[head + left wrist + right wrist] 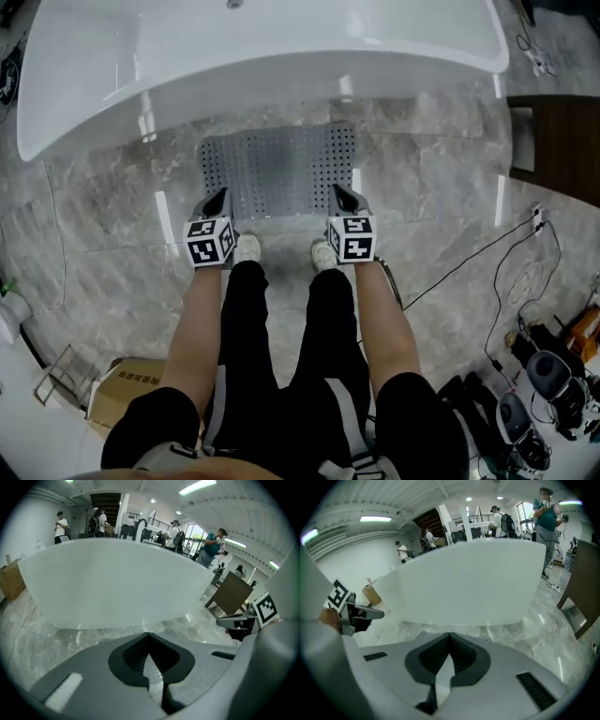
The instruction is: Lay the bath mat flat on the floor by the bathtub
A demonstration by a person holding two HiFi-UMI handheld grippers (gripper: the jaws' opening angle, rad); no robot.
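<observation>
Bath mat (278,171) lies spread flat, ahead of and well below both pairs of jaws, with its near edge under their tips in the head view. By the look of it the laying is done, so the risks are all about undoing it.

The bathtub (262,56) stands beyond the jaws. Its bulging side overhangs the mat's far edge, and I cannot tell whether the two touch. If the mat were pushed further in, that edge could likely ride up against the tub wall.

The marble floor (112,206) under the jaws looks glossy. A perforated mat on it may well slide if nudged.

The left gripper (217,199) and right gripper (342,195) hang level with each other, one above each near corner. Both have their pads pressed together with nothing between them. Dipped again, the closed tips could snag a hole and drag a corner into a fold.

The shoes (247,248) stand just behind the jaws, close to the near edge. A step forward could scuff it up.

A thin black cable (469,267) trails across the floor off to the right gripper's outer side. Stepping back that way risks a trip.
</observation>
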